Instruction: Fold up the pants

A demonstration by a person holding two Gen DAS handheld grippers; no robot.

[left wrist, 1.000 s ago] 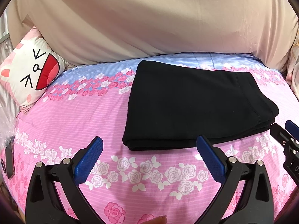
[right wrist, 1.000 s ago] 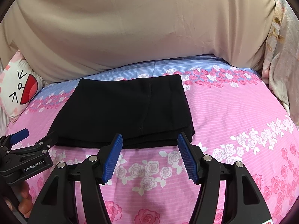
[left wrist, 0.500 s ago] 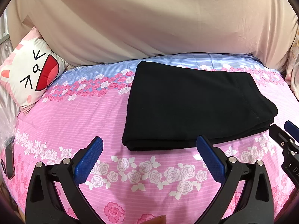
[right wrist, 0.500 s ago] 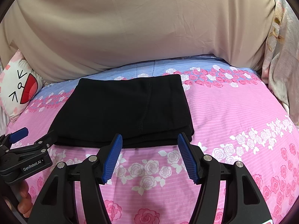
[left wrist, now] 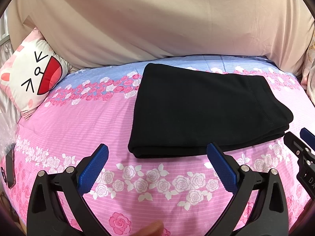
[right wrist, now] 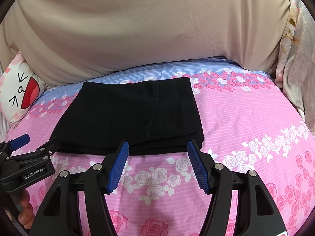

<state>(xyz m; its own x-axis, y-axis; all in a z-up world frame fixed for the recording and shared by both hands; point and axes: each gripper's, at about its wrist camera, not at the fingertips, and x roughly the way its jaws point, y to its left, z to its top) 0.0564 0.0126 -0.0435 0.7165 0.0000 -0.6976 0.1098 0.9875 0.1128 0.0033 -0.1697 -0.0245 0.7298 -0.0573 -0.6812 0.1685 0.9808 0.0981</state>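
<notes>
Far left, a cat-face pillow leans against the beige backdrop. Next, the left gripper hangs over the pink rose bedsheet, jaws spread wide, holding nothing. Centre stage, the black pants lie flat, folded into a neat thick rectangle, layers stacked at the near edge, a stitched seam running down the right part. Right gripper sits just short of that near edge, jaws parted wide, gripping nothing. Far right, a pale patterned cloth hangs.
</notes>
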